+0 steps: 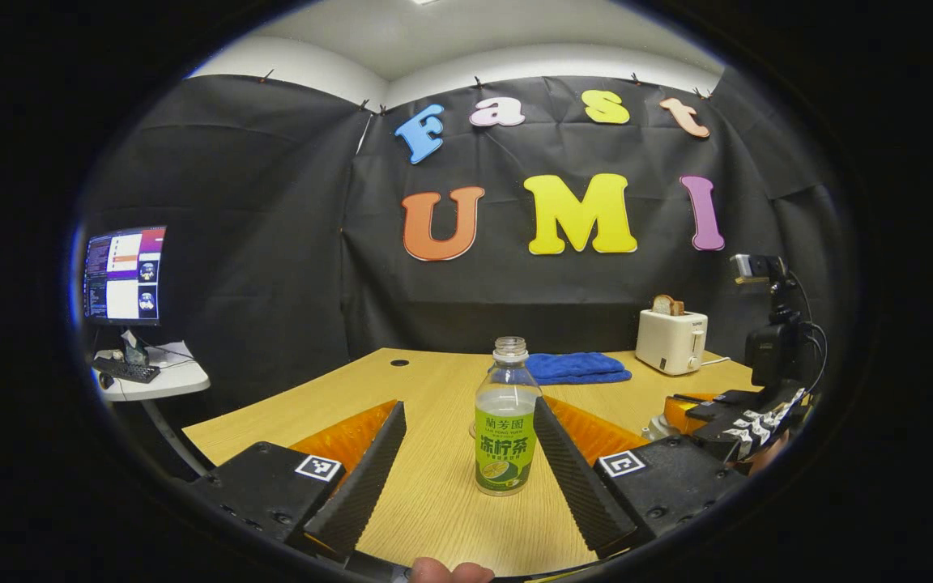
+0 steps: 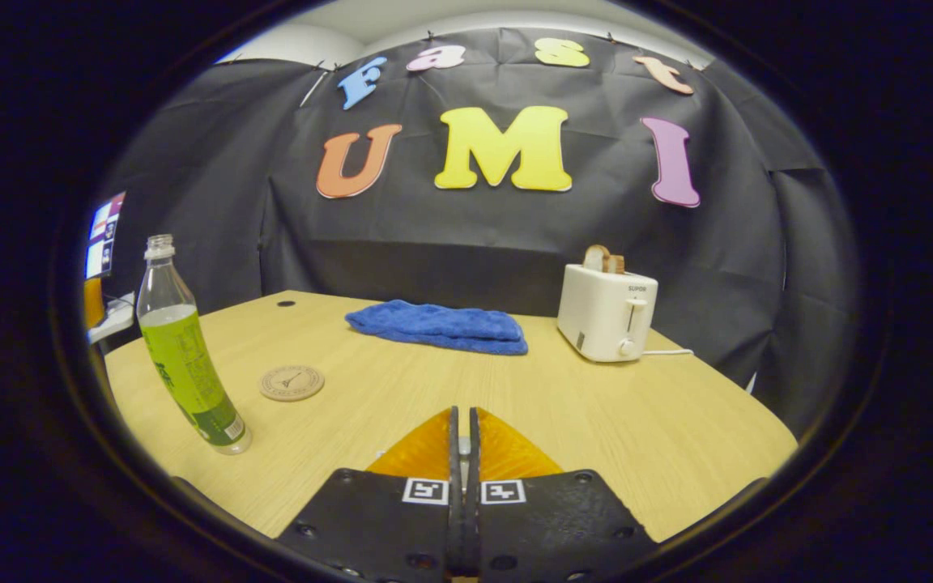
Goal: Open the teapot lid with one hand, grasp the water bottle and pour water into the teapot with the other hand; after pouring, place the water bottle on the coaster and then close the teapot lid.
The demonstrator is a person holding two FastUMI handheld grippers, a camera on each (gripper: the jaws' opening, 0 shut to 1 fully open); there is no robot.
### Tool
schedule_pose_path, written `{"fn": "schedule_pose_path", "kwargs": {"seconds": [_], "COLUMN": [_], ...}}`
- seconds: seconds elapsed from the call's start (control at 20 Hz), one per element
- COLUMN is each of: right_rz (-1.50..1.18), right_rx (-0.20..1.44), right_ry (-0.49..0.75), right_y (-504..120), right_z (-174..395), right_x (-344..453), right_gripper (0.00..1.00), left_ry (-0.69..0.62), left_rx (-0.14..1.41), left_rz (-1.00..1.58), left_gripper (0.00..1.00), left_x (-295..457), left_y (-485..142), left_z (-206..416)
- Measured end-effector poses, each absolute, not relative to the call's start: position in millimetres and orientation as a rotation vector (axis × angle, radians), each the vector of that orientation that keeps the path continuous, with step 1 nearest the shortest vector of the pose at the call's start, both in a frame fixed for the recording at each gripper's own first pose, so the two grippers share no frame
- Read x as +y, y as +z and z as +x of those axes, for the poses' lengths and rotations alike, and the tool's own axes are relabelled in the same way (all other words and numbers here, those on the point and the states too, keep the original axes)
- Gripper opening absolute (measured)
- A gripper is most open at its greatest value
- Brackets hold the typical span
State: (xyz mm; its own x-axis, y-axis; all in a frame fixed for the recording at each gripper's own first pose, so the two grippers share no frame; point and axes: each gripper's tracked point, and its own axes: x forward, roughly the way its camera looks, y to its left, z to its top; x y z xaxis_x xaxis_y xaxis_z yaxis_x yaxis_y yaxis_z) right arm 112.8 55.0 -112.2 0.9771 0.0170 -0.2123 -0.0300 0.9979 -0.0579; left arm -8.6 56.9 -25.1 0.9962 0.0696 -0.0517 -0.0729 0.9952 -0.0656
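An uncapped water bottle (image 1: 505, 421) with a green label stands upright on the wooden table (image 1: 434, 518), partly filled. My left gripper (image 1: 468, 409) is open around it, a finger on either side, the right finger close to the label. In the right gripper view the bottle (image 2: 187, 356) stands at the left, with a round wooden coaster (image 2: 291, 382) just beyond it. My right gripper (image 2: 464, 413) is shut, with a small pale piece, seemingly the teapot lid's knob, pinched between its fingers. In the left gripper view that gripper (image 1: 746, 421) sits at the right over a white object (image 1: 654, 427); the teapot's body is hidden.
A folded blue towel (image 2: 438, 326) lies at the back of the table, and a white toaster (image 2: 608, 312) with bread stands at the back right. A monitor (image 1: 125, 275) sits on a small side table to the left. A thumb (image 1: 442, 571) shows at the bottom edge.
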Motion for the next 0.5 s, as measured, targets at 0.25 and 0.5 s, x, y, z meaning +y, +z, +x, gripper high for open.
{"fn": "schedule_pose_path", "kwargs": {"seconds": [0.25,0.5], "right_rz": [-0.051,-0.049], "right_rx": [0.159,0.152], "right_ry": [0.035,0.064], "right_y": [-84.7,-67.4], "right_z": [109.5,96.8], "right_x": [50.8,43.3], "right_gripper": [0.0,0.0], "left_ry": [0.063,0.035], "left_rx": [0.066,0.104], "left_rz": [-0.07,-0.059], "left_gripper": [0.99,0.99], "left_x": [54.0,46.7], "left_y": [-30.9,-48.5], "left_z": [-6.4,6.4]}}
